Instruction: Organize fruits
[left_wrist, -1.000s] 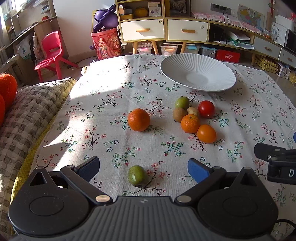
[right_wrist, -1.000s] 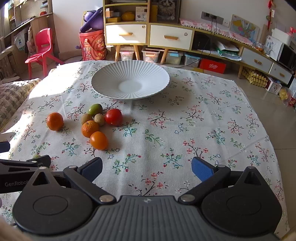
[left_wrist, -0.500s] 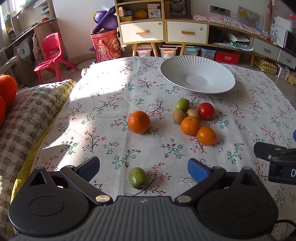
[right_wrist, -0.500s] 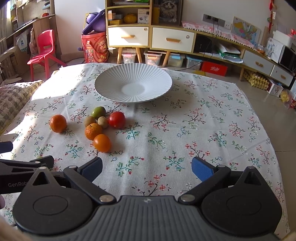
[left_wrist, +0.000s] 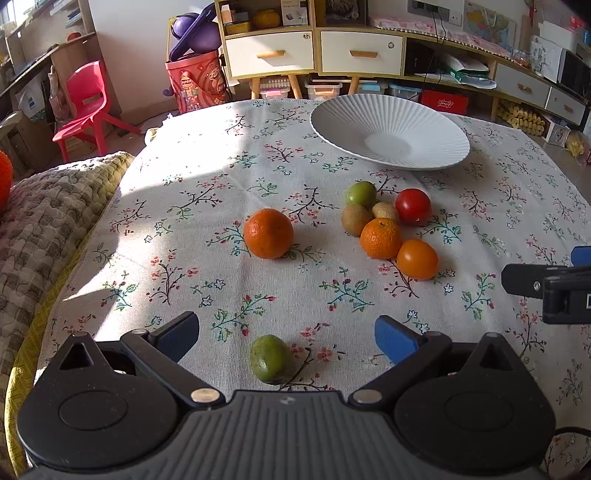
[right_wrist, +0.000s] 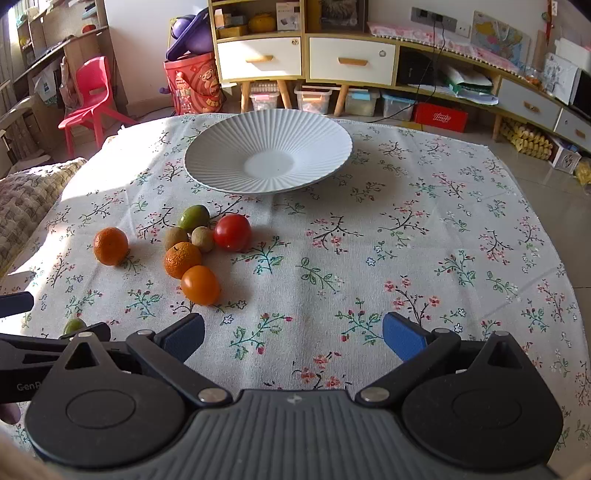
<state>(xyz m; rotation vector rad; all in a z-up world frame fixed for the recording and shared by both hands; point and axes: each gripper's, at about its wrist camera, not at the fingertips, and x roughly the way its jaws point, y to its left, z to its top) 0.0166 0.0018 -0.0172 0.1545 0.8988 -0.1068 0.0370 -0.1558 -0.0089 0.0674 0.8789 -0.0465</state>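
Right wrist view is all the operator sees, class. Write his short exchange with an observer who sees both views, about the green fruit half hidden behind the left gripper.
Operator: Is the left gripper holding that green fruit?
Observer: No. The green fruit lies on the tablecloth between the left gripper's open fingers, touching neither.
Operator: What does that gripper face beyond it?
Observer: The lone orange sits almost straight ahead of it. The white plate is farther off, to the right.
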